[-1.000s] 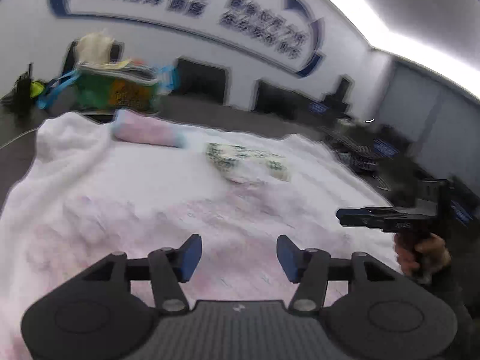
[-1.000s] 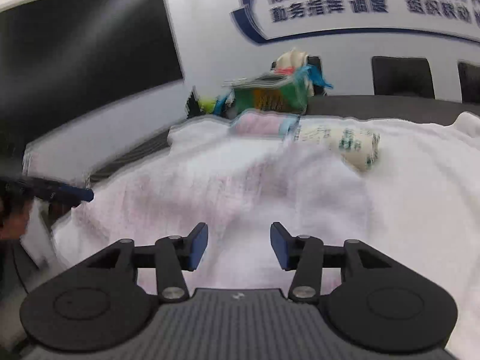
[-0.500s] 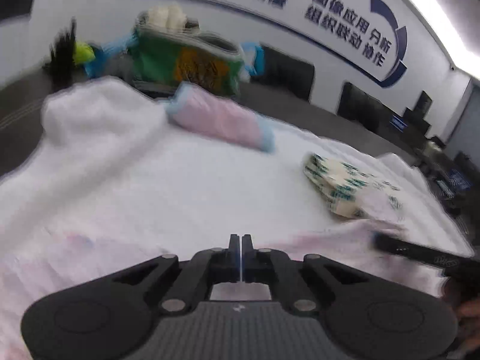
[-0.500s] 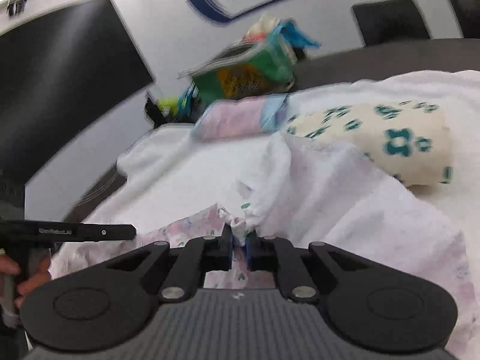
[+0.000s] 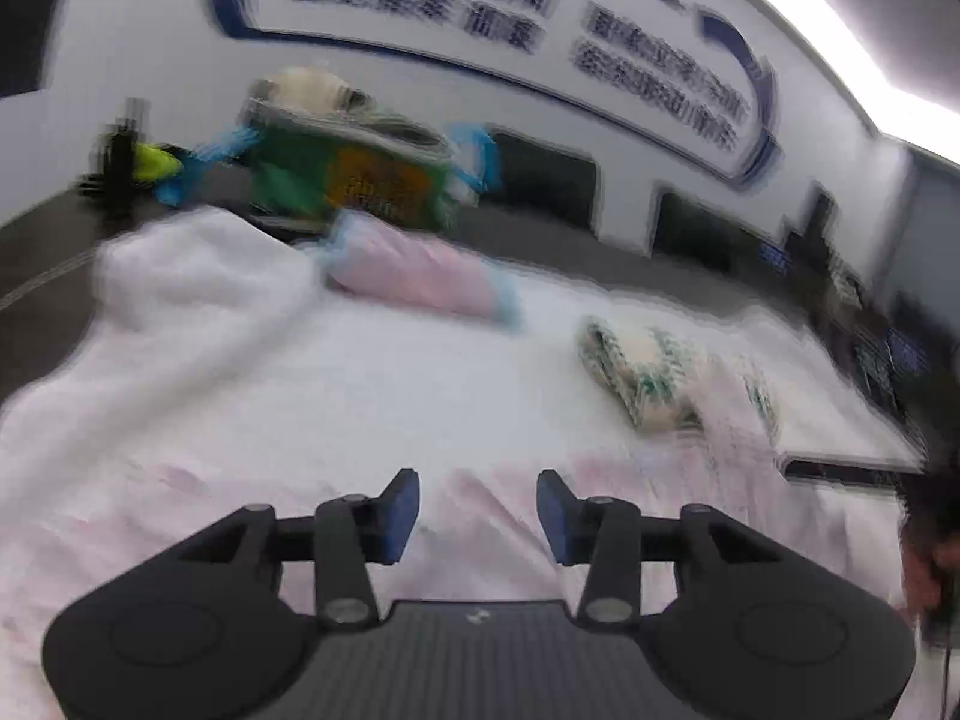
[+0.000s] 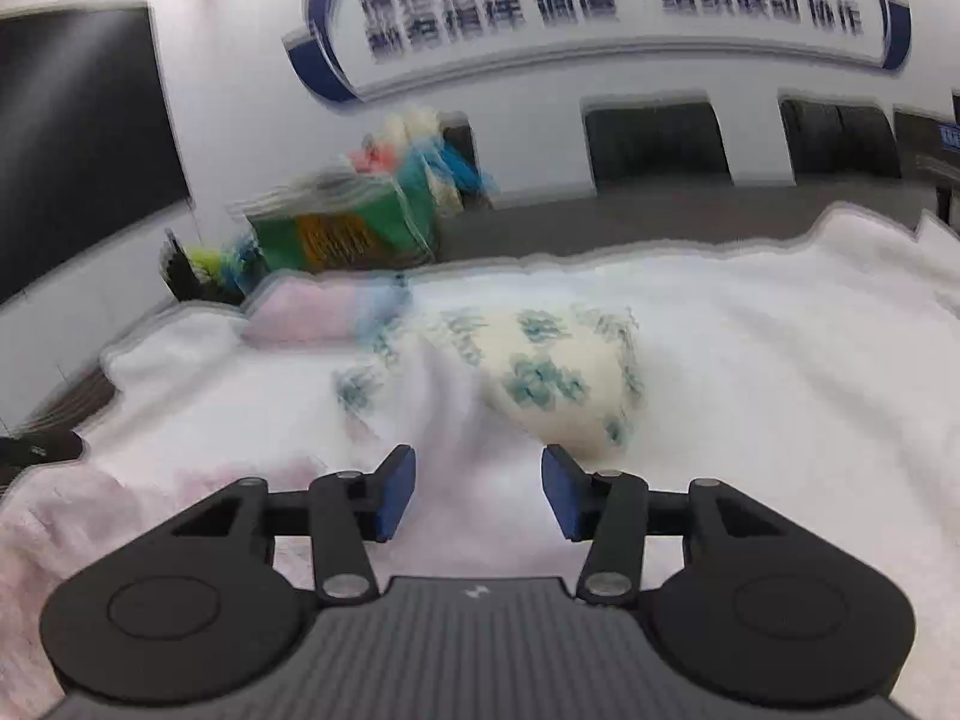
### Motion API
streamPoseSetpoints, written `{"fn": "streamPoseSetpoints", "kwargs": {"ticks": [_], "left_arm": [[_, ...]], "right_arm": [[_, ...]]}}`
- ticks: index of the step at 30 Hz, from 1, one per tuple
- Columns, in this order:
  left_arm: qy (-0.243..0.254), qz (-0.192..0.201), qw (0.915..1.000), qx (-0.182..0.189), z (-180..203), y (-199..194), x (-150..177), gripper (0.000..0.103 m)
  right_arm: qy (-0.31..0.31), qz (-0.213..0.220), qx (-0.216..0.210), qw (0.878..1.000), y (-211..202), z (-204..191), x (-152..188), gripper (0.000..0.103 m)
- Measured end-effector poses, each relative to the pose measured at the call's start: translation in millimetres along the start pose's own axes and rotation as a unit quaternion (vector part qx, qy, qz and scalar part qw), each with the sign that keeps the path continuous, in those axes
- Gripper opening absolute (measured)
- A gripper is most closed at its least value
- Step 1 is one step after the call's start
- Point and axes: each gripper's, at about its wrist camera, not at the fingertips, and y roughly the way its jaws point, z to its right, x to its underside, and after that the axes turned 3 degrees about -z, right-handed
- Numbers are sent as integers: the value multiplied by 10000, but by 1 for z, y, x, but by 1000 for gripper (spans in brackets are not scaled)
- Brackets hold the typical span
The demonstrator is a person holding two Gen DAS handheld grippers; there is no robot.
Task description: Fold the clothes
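Left gripper: I see my left gripper [image 5: 478,507] at the bottom centre of its own view, blue pads spread wide with nothing between them, above the pale pink cloth.
Right gripper: my right gripper [image 6: 478,495] sits at the bottom centre of its view, also spread wide and holding nothing; in the left view its dark body [image 5: 852,471] pokes in at the right edge, with a hand [image 5: 927,570] just below it.
Pink floral garment: the garment [image 5: 600,516] lies across the lower part of the left view, directly under and beyond the pads; in the right view it fills the lower left and rises in a ridge [image 6: 456,420] toward the middle.
White towel: a white towel [image 5: 360,372] covers the table under everything.
Folded pieces: a pink roll with blue ends [image 5: 420,276] lies in the upper middle of the left view; a cream piece with green flowers [image 5: 642,384] lies to its right, touching the garment's far edge.
Bag: a green and orange bag [image 5: 354,174], stuffed full, stands behind the towel, upper left.
Blur: both views are smeared, so I cannot read fine detail.
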Motion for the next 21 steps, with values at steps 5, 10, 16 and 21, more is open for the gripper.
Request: {"fn": "streamPoseSetpoints", "kwargs": {"ticks": [5,10,16,21], "left_arm": [[593,-287,9977,-175,20,23,24,27],[794,-212,9961,-319,26,23,27,25],[653,-214,9976,-91,21,24,24,34],[569,-200,9982,1,18,25,24,35]], "right_arm": [[-547,-506,367,9965,22,-12,23,3],[-312,-391,918,9945,21,-3,17,4],[-191,-470,432,9978,38,9,-3,66],[-15,-653,-27,9979,54,18,-18,2]]}}
